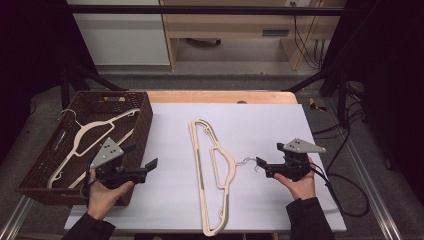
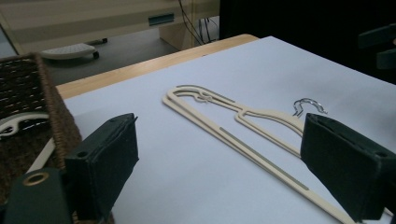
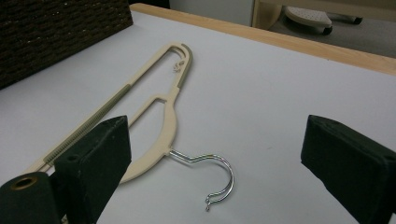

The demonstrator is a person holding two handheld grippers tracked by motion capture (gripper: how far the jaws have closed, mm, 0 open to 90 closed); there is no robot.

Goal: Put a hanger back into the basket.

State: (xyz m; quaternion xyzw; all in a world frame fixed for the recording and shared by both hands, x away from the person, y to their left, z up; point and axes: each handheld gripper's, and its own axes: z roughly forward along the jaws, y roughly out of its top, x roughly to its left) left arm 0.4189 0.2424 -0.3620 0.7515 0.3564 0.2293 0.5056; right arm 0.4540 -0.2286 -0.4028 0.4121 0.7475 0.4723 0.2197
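Observation:
A cream plastic hanger (image 1: 212, 170) lies flat on the white table top (image 1: 260, 125), its metal hook (image 1: 246, 161) pointing right. My right gripper (image 1: 269, 155) is open just to the right of that hook, jaws aimed at it with nothing between them. In the right gripper view the hook (image 3: 224, 172) lies on the table ahead of the open right gripper (image 3: 218, 125). My left gripper (image 1: 142, 156) is open beside the basket, left of the hanger, holding nothing. The left gripper view shows the hanger (image 2: 261, 158) beyond the open left gripper (image 2: 220, 122). A second cream hanger (image 1: 95, 132) rests in the basket.
A dark woven basket (image 1: 145, 125) stands at the table's left edge. A wooden strip (image 1: 220, 96) runs along the far edge of the table. A black cable (image 1: 350, 190) trails off the right side. Furniture and black frame bars stand behind.

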